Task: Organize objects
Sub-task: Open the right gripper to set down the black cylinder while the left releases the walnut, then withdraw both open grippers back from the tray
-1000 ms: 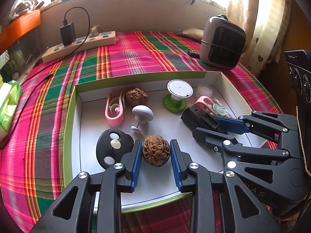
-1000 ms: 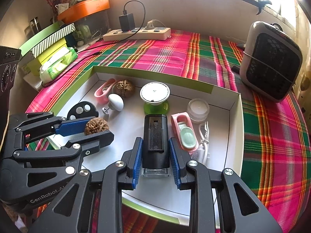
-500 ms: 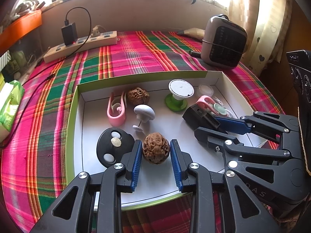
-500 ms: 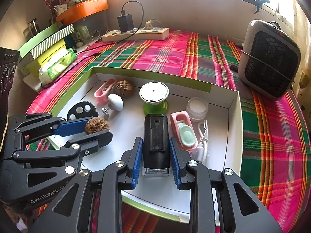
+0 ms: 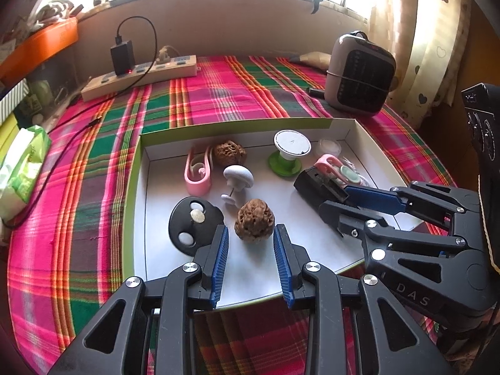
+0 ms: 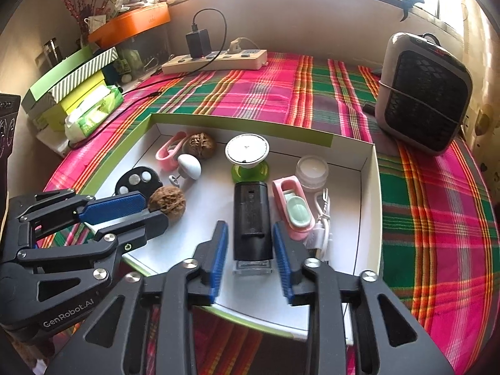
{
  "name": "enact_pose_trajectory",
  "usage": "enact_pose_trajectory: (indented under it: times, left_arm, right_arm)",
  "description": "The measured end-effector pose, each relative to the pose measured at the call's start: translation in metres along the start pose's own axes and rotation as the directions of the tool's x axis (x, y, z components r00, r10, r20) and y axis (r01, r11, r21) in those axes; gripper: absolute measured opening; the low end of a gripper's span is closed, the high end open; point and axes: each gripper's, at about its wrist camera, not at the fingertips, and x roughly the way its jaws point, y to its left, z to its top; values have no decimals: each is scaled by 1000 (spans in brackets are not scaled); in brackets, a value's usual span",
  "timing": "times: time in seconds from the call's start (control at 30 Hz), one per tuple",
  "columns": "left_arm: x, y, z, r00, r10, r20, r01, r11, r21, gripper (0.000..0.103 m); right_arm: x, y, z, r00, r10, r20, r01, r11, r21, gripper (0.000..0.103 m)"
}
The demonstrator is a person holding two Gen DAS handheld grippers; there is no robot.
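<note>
- Left gripper (image 5: 251,240) spread apart, blue pads on either side of a walnut (image 5: 254,221) with gaps showing; nothing grasped.
- Walnut resting on the white floor of the shallow box (image 5: 312,243), just beside a black disc (image 5: 190,223).
- Right gripper (image 6: 250,243) likewise released, pads flanking a black case (image 6: 252,218) without touching.
- Black case lying flat in the box, between the walnut and a pink holder (image 6: 293,209).
- Second walnut (image 6: 200,145) near the far wall, beside a pink clip (image 6: 168,150).
- Box sitting on a plaid cloth (image 6: 312,93).
</note>
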Motion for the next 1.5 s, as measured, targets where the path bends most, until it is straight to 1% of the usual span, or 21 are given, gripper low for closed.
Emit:
enact_pose_trajectory:
  times: [0.37,0.57,0.63,0.7,0.87,0.97,1.1,1.17,1.23,1.3,1.5]
  left_arm:
    - [-20,1,-6,999,14,42,-13,1000,-19,28]
    - [-33,-2,-14,996,50,70,-48,999,-23,28]
    - [-38,-3,-18,995,64,79,-62,998,-27,28]
    - [-42,-3,-21,994,73,85,-71,997,-31,28]
    - [-50,-5,-31,990,101,98,-97,994,-44,29]
    - [-54,-7,-36,990,106,98,-102,994,-50,29]
    - [-56,-8,-44,990,111,92,-106,993,-57,29]
    - [-56,-7,-48,990,112,86,-107,992,-64,29]
    - [-57,-6,-53,988,128,83,-121,990,-75,29]
    - [-57,-5,-59,988,134,81,-128,989,-81,29]
    - [-50,-3,-76,988,150,39,-146,985,-86,29]
  right_arm:
    - [-18,6,-9,999,-3,33,2,1000,21,38]
    - [-30,12,-17,998,-29,57,27,999,31,40]
    - [-36,14,-20,997,-29,72,26,999,38,43]
    - [-41,15,-23,996,-38,83,34,998,44,44]
    - [-52,18,-34,993,-53,105,46,997,66,44]
    - [-55,22,-41,991,-82,105,76,995,61,45]
    - [-59,27,-50,991,-90,101,84,995,58,45]
    - [-61,29,-54,990,-100,99,94,994,59,47]
    - [-61,30,-58,989,-108,97,102,993,60,50]
    - [-61,30,-63,990,-110,87,104,992,70,50]
    - [-53,32,-77,988,-148,48,145,987,66,51]
